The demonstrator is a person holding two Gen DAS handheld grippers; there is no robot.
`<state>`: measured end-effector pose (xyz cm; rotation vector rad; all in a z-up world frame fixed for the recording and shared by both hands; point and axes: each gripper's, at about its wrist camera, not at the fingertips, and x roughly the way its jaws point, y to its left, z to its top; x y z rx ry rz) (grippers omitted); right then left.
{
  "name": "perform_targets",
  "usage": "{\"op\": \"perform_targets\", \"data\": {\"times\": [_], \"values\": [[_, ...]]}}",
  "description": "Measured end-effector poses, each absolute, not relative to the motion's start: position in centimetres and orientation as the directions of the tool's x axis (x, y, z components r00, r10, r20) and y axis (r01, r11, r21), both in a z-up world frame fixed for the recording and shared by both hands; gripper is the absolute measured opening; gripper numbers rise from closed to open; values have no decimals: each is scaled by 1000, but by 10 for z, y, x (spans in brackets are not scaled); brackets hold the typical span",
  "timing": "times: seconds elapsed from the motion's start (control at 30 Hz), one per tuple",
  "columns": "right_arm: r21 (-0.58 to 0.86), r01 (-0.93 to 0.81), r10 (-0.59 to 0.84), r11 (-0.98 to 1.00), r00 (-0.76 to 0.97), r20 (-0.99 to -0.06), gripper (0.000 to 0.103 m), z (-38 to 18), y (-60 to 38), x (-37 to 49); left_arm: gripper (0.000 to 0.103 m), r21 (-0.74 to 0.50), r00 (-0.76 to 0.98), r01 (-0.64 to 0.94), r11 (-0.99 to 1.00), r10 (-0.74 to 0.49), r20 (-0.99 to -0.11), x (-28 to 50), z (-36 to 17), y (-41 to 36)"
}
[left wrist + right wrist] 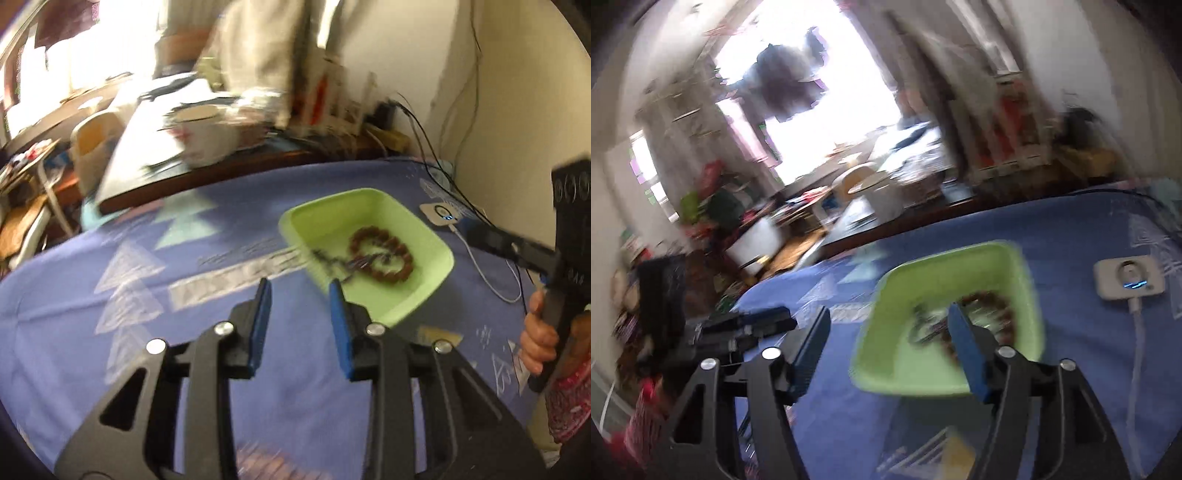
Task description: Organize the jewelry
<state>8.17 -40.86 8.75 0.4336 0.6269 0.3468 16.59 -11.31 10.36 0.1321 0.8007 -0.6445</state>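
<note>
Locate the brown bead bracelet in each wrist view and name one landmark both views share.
Left wrist: brown bead bracelet right of centre, inside the green tray.
Right wrist: bracelet lower right of centre, partly behind the right gripper finger.
Shared landmark: white charger with a blue light.

The blue cloth (pixel 110 350) lies bare in front and to the left, giving open passage. The green tray (pixel 436 254) with a bead bracelet (pixel 384 254) takes the middle. Behind, a dark board edge (pixel 207 181) and desk clutter close the way; a white charger (pixel 1130 277) with its cable (pixel 1137 354) lies right of the tray.
</note>
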Motion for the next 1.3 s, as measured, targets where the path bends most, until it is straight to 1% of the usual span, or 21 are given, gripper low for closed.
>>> {"op": "perform_targets", "data": {"times": [0.07, 0.1, 0.13, 0.2, 0.23, 0.37, 0.43, 0.5, 0.6, 0.63, 0.67, 0.7, 0.73, 0.8, 0.87, 0.97, 1.1, 1.13, 1.2, 1.23, 1.3], "values": [[486, -297, 543, 822, 665, -512, 31, 78, -377, 70, 30, -147, 530, 557, 818, -486, -695, 150, 100, -77], [468, -330, 561, 820, 627, -541, 23, 71, -359, 66, 30, -155, 535, 545, 824, -485, -692, 139, 96, -61], [424, -380, 569, 822, 566, -597, 12, 58, -330, 60, 30, -161, 538, 533, 831, -480, -693, 134, 92, -49], [383, -433, 570, 816, 494, -657, 2, 42, -295, 54, 30, -187, 536, 501, 845, -473, -699, 119, 78, -26], [371, -466, 577, 803, 452, -681, 0, 31, -274, 50, 30, -204, 534, 485, 850, -473, -701, 111, 71, -17], [306, -536, 553, 787, 394, -734, 0, 9, -226, 40, 30, -263, 527, 433, 862, -479, -703, 87, 45, 11], [238, -540, 490, 807, 387, -781, 0, 0, -214, 41, 30, -283, 523, 412, 866, -479, -705, 82, 39, 19], [275, -501, 500, 821, 397, -769, 0, 6, -229, 43, 30, -280, 529, 401, 872, -470, -707, 82, 37, 22], [310, -436, 512, 845, 492, -704, 0, 40, -266, 41, 31, -257, 545, 411, 874, -463, -699, 81, 45, 20], [315, -426, 515, 848, 519, -683, 0, 51, -276, 38, 35, -250, 549, 420, 872, -464, -695, 81, 48, 17], [318, -418, 515, 851, 545, -662, 0, 64, -285, 36, 45, -238, 555, 437, 867, -468, -687, 80, 52, 9], [322, -413, 517, 852, 567, -642, 0, 77, -293, 34, 51, -225, 562, 459, 860, -477, -676, 79, 57, -1], [323, -408, 516, 854, 580, -630, 0, 86, -298, 34, 54, -212, 564, 490, 845, -493, -662, 77, 63, -13], [322, -397, 510, 860, 619, -598, 0, 106, -310, 31, 64, -195, 558, 546, 815, -527, -640, 72, 72, -33], [319, -391, 504, 864, 650, -569, 0, 122, -319, 30, 70, -178, 556, 603, 778, -569, -605, 67, 85, -56], [313, -391, 501, 866, 682, -533, 0, 143, -326, 30, 73, -164, 535, 674, 720, -629, -565, 62, 100, -87], [313, -385, 494, 868, 724, -481, 0, 168, -338, 29, 73, -91, 525, 734, 673, -647, -552, 59, 102, -127], [313, -385, 493, 868, 738, -461, 0, 176, -342, 27, 73, -73, 521, 742, 666, -642, -562, 62, 99, -138], [319, -396, 503, 861, 753, -424, 0, 192, -347, 23, 72, -82, 499, 748, 658, -640, -585, 69, 92, -149], [319, -399, 505, 860, 759, -411, 0, 200, -351, 24, 70, -92, 485, 751, 654, -641, -595, 74, 89, -155], [316, -403, 504, 859, 775, -381, 0, 212, -357, 20, 47, -105, 455, 760, 641, -641, -619, 83, 82, -166]]}}
